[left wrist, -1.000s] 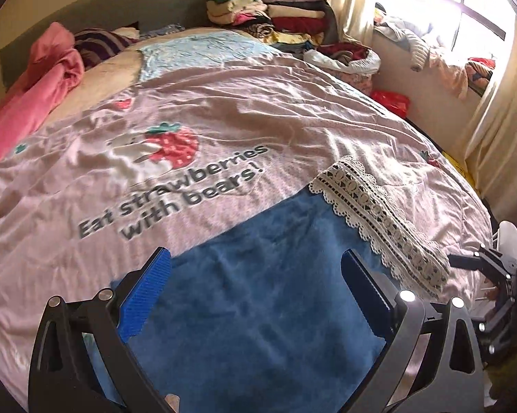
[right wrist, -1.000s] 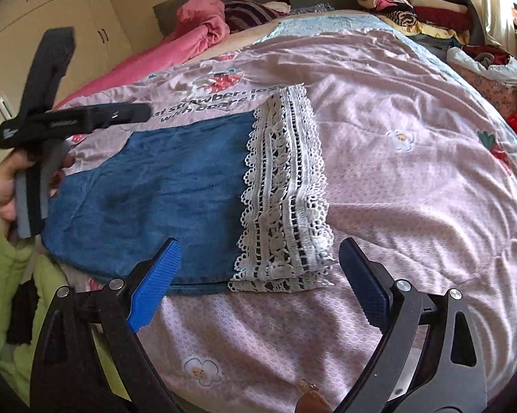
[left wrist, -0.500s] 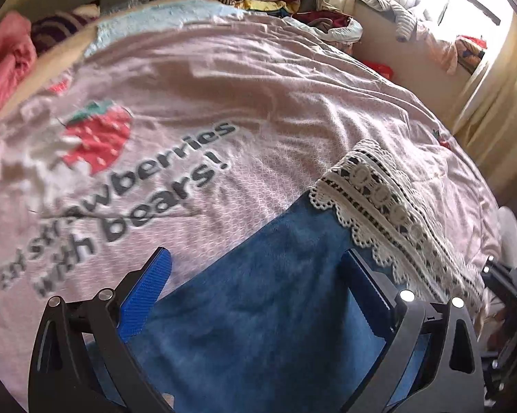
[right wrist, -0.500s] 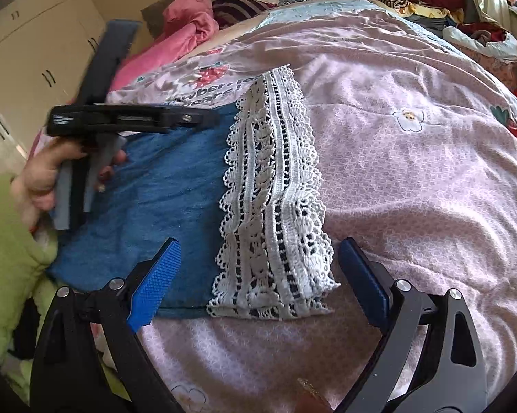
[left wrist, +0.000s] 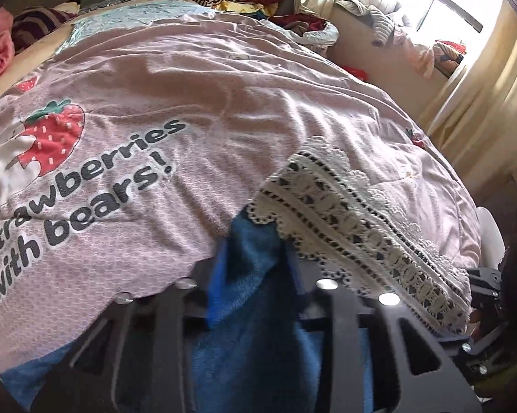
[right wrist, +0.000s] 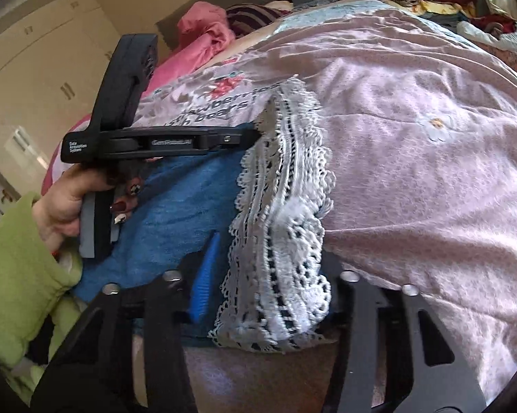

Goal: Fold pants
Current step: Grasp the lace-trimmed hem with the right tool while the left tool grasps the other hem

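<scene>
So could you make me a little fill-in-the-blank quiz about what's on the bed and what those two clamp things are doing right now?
1. The blue pants end in a cuff of white ____.
2. The left hand-held gripper is shut on the ____ fabric of the pants.
3. The right hand-held gripper is shut on the lace cuff at the ____ end of the trim.
4. The pink bedspread has a printed ____ next to the word "strawberries".

Missing words: lace; blue; near; strawberry
</scene>
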Available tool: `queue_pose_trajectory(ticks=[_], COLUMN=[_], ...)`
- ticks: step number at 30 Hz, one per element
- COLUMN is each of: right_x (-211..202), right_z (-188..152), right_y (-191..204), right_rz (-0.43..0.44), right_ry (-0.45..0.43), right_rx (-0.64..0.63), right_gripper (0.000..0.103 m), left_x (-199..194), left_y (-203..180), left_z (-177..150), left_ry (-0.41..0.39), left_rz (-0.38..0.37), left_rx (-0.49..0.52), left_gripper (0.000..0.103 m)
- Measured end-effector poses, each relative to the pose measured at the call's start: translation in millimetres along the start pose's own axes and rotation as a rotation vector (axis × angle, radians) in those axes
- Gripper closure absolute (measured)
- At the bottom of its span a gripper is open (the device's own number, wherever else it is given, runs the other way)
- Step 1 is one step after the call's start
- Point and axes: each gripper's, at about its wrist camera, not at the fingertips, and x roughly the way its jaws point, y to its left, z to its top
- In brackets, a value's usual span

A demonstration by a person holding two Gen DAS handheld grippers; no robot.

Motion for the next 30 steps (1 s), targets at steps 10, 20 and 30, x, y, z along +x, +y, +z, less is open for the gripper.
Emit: queue_pose_trajectory(ticks=[10,20,30], right_x=[-15,-17,32], right_z=[16,29,0], right_y=[36,116,208], right_rz=[0.016,0.033,-0.012], right_ry=[-0.036,-0.057,0.038], right_rx=[-0.093,-0.305,-0.604], right_gripper=[0.083,0.083,0.083], left_x=[-29,-99,-170], left_y=[9,44,104], left_z=[-10,-39,-126], left_ry=[-0.086,-0.262,-0.367], left_rz=[-0.081,-0.138,-0.026], left_rx=[-0.079,-0.187,-0.433], left_gripper=[0.090,0.090,0.065])
